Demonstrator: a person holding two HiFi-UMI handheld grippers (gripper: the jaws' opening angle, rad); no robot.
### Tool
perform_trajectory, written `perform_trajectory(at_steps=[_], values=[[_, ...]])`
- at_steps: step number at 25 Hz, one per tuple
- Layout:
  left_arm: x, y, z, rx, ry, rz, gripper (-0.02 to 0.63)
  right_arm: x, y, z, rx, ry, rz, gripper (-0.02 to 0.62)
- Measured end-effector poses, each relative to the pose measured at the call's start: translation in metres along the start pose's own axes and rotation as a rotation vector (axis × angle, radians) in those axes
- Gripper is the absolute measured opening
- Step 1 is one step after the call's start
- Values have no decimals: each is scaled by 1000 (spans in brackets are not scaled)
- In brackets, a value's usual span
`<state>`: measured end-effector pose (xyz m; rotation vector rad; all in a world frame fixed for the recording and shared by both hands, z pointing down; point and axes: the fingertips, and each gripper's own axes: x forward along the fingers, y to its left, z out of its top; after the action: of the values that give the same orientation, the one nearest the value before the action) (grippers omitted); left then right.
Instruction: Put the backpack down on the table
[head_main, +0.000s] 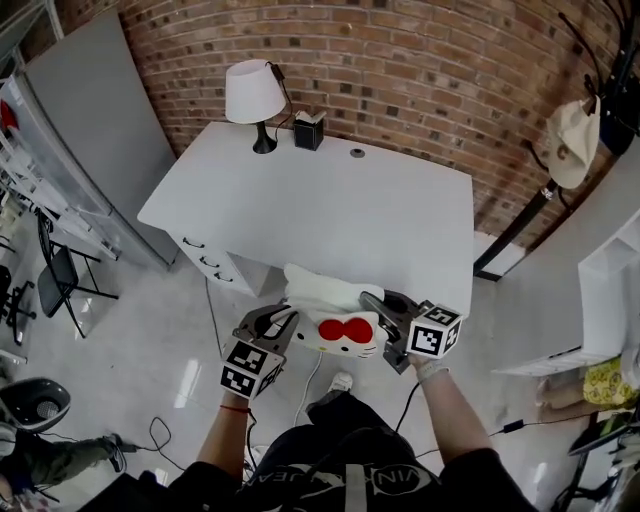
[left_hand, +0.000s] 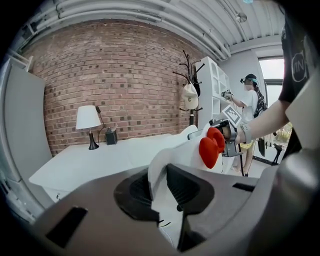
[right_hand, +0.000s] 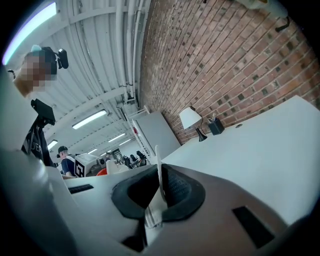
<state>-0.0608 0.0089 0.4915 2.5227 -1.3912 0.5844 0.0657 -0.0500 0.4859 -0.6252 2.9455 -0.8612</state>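
Observation:
The backpack (head_main: 335, 315) is white with a red bow (head_main: 345, 329). It hangs between my two grippers at the near edge of the white table (head_main: 320, 210); I cannot tell whether it touches the top. My left gripper (head_main: 278, 322) is shut on its left side, where white fabric (left_hand: 156, 172) is pinched between the pads. My right gripper (head_main: 386, 318) is shut on the right side, with a thin white edge of the backpack (right_hand: 158, 175) between its pads. In the left gripper view the bow (left_hand: 210, 147) faces me, with the right gripper (left_hand: 229, 131) behind it.
At the table's far edge stand a white lamp (head_main: 252, 95), a black box (head_main: 309, 131) and a small round thing (head_main: 357, 153). Drawers (head_main: 205, 260) sit under the table's left side. A coat rack with a cap (head_main: 572, 140) stands right, a chair (head_main: 60, 275) left.

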Motion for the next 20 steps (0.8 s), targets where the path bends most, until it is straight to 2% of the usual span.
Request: perform_trajectory(at_steps=[10, 20], values=[[57, 56, 27, -12, 4, 22, 61, 44, -60, 40, 17, 1, 20, 11], [106, 89, 52, 8, -14, 31, 61, 69, -109, 69, 1, 25, 14, 11]])
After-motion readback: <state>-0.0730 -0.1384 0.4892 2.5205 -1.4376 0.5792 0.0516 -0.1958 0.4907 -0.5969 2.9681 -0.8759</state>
